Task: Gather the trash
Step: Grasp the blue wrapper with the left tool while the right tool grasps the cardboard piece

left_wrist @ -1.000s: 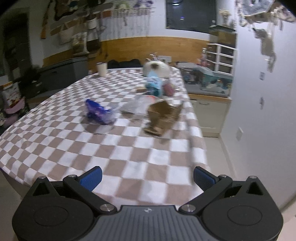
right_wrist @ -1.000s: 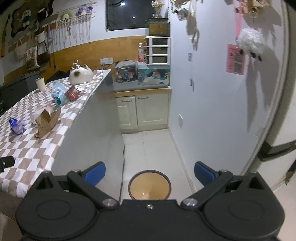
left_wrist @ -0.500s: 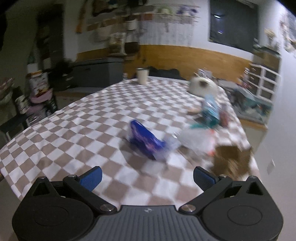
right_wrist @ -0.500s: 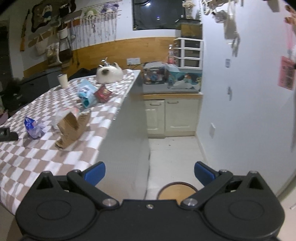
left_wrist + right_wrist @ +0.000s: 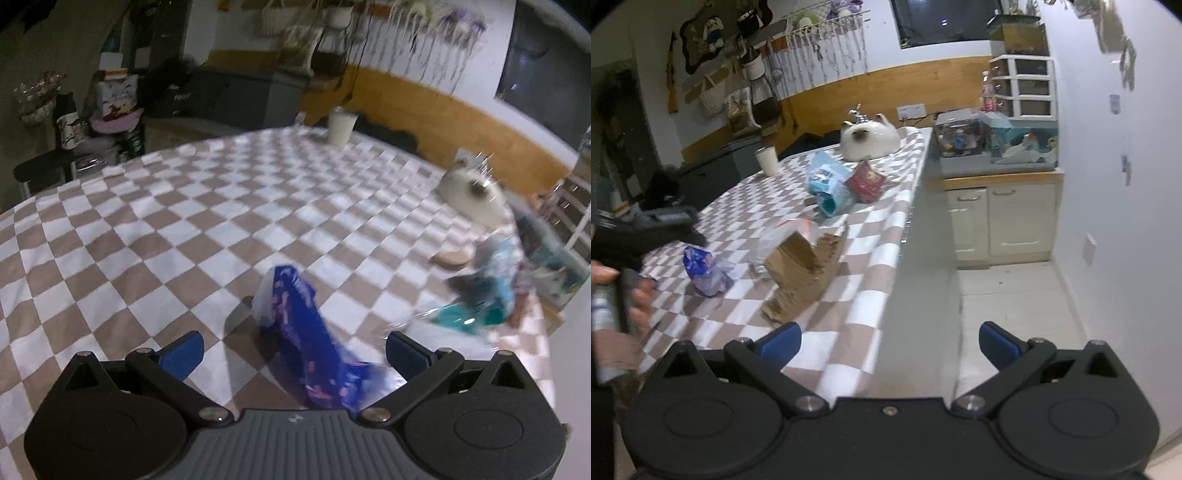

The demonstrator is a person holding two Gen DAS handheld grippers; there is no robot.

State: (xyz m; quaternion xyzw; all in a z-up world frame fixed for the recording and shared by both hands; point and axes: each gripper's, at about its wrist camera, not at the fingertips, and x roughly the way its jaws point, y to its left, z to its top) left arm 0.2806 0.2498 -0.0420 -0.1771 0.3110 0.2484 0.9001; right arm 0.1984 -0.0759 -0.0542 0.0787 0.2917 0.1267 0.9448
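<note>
A crumpled blue wrapper [image 5: 306,332] lies on the checkered table [image 5: 184,236], between the open fingers of my left gripper [image 5: 293,350], which is low over the table. It also shows in the right wrist view [image 5: 705,271]. A torn brown paper bag [image 5: 801,269], a clear plastic piece [image 5: 775,236], a light blue packet [image 5: 827,184] and a red packet [image 5: 866,181] lie along the table's right side. My right gripper [image 5: 890,343] is open and empty, off the table's right edge near its corner.
A white cat-shaped pot [image 5: 868,138] and a white cup [image 5: 768,160] stand at the table's far end. The left gripper body and hand [image 5: 635,236] show at the left. Cabinets [image 5: 1001,218] and a white wall lie to the right, with floor between.
My left gripper has moved forward and down to the blue wrapper, which now sits between its fingers. My right gripper has swung left toward the table; the floor bin has left its view.
</note>
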